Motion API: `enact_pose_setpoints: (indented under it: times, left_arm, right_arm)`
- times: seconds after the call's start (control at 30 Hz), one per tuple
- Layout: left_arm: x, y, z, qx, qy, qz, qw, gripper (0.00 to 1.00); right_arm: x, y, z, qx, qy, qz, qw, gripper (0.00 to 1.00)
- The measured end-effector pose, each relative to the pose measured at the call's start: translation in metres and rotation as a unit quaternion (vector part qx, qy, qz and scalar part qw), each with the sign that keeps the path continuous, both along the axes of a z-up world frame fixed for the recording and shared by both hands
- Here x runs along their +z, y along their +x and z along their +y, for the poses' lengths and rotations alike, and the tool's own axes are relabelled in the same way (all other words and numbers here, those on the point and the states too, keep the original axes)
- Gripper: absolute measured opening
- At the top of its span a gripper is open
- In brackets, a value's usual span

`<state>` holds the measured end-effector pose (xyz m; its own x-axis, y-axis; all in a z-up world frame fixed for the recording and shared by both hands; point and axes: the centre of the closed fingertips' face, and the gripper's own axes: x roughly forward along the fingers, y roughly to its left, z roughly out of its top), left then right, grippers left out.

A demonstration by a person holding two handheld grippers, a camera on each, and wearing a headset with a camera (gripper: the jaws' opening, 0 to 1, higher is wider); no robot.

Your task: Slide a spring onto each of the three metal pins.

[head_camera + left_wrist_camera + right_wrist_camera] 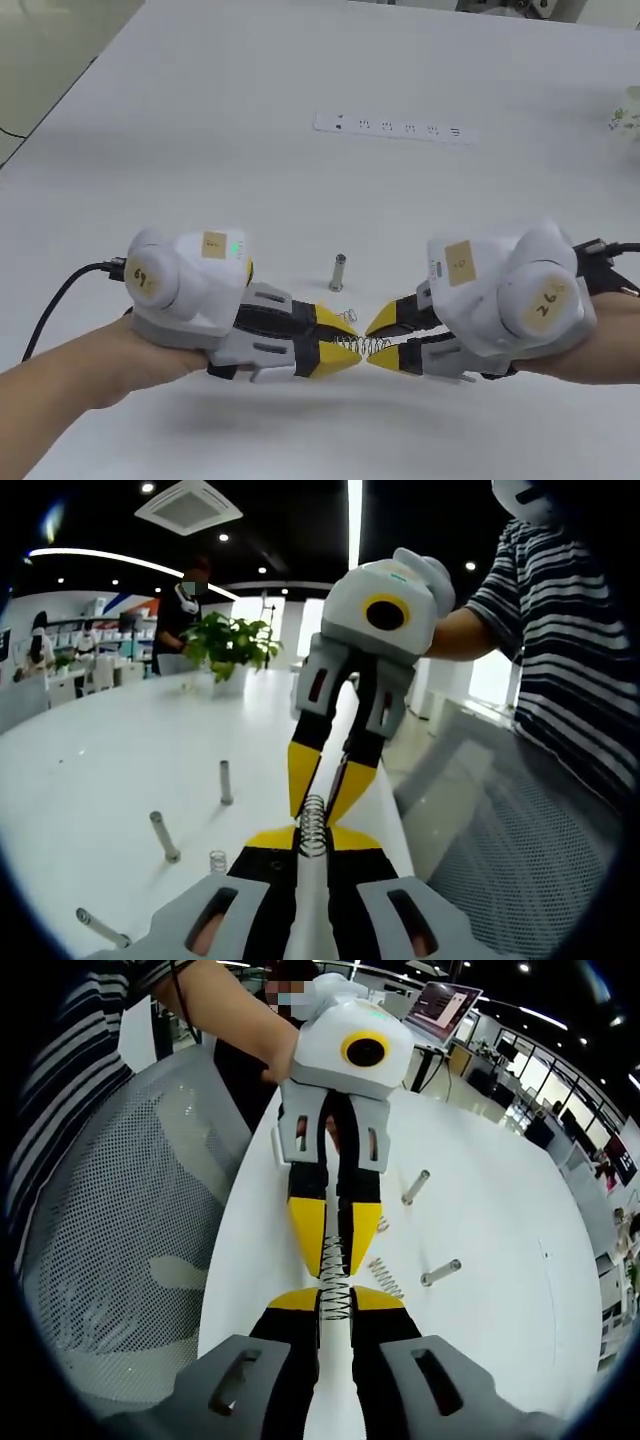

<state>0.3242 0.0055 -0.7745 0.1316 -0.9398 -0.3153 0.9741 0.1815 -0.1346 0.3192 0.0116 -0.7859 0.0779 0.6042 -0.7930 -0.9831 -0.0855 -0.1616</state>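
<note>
Left gripper, right gripper: coiled spring

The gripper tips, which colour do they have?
Yellow, on both the left gripper and the right gripper holding the spring; the right gripper view shows it best.

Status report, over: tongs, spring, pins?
Left tongs and right tongs shut on one spring, tip to tip. All three pins bare. A spare spring loose beside them.

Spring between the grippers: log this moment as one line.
left gripper: shut on held spring | right gripper: shut on its other end | upright pin: bare | loose spring: lying near pin
</note>
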Motion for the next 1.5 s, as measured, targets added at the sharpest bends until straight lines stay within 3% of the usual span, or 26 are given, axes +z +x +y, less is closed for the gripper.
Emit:
enact_pose_setpoints:
  times: [0.47,0.83,1.5]
  left_arm:
    - [0.001,-0.002,0.000,-0.006,0.003,0.000,1.0000,0.02]
    - [0.001,-0.003,0.001,-0.006,0.005,0.002,1.0000,0.02]
    - [0.003,-0.004,0.003,-0.017,0.011,0.001,0.9998,0.02]
  right_arm:
    - [0.001,-0.001,0.000,-0.003,0.011,-0.001,0.9999,0.08]
    - [-0.004,0.002,-0.013,-0.013,0.006,-0.002,0.9999,0.10]
    - [-0.004,0.001,-0.007,0.001,0.023,-0.011,0.9997,0.08]
